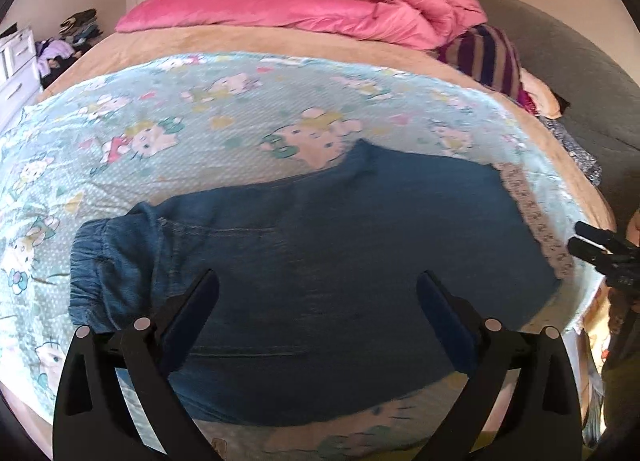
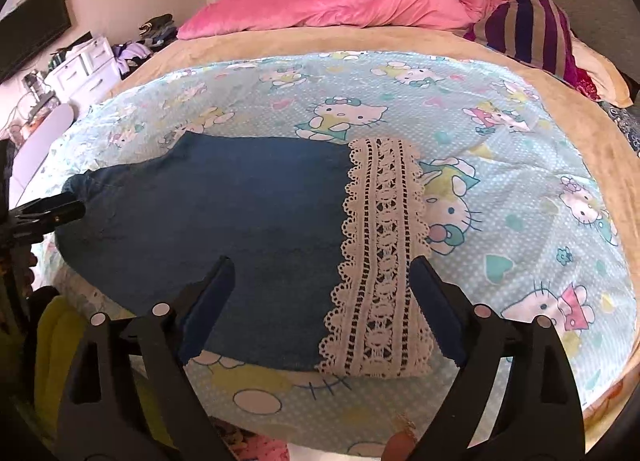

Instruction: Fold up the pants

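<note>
Blue denim pants with a white lace cuff (image 2: 380,257) lie flat, doubled leg upon leg, on the cartoon-cat bedsheet (image 2: 520,221). Left tool (image 1: 318,293) and right tool (image 2: 322,281) hover wide and empty above them — lengthwise fold apparently done. Next move, by judgement — grip the cuff end and carry it toward the elastic waistband (image 1: 90,273).

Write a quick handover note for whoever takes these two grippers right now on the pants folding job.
Left gripper: open, empty, above the waistband half of the pants.
Right gripper: open, empty, above the lace hem.
Pants: flat on the cartoon-cat sheet, gathered waistband toward the left, hem toward the right.
Done: the legs seem stacked lengthwise, only one lace hem showing.
Left: probably fold hem end over to the waistband, then smooth.
</note>
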### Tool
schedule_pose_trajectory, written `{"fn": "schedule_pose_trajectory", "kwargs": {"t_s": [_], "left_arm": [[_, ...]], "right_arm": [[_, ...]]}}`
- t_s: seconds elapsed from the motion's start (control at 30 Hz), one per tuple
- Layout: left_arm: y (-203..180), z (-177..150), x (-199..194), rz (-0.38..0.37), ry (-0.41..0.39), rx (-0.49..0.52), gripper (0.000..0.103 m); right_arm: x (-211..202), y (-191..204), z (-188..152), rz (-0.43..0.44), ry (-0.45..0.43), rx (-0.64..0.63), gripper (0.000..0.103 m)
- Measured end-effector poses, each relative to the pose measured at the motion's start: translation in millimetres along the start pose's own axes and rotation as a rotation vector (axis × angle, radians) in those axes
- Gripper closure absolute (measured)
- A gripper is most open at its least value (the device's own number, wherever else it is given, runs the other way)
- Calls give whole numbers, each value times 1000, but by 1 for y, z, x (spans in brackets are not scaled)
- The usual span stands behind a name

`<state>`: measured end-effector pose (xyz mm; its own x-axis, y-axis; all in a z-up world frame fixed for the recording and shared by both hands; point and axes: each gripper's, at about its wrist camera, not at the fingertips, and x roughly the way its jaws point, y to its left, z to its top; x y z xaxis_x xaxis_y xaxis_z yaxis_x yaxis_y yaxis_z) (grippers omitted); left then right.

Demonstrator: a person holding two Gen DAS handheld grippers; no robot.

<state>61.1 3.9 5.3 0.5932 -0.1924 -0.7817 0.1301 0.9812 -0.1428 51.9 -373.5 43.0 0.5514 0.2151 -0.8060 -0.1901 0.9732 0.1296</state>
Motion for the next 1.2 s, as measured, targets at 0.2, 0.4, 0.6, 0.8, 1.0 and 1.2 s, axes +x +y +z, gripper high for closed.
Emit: {"fn": "schedule_pose_trajectory", "kwargs": {"t_s": [0.2,0.4,0.6,0.8,1.0,1.2], "left_arm": [[-36,2,-1,-38,3,68,4],[-72,15,5,-59,-5,135,4],[-120,31,25,-98,13,230,4],[-172,64,76,-160,70,339,4],[-209,98,131,-177,103,439,4],[-223,115,177,-212,154,460,6]], "right_arm": [[-7,-5,-9,-9,-6,16,17],[-6,-18,-18,-55,7,47,16],[0,-35,-26,-56,28,107,16],[6,-46,-33,3,34,164,16],[19,-48,-40,63,72,203,24],[26,-57,-43,81,75,271,38]]}}
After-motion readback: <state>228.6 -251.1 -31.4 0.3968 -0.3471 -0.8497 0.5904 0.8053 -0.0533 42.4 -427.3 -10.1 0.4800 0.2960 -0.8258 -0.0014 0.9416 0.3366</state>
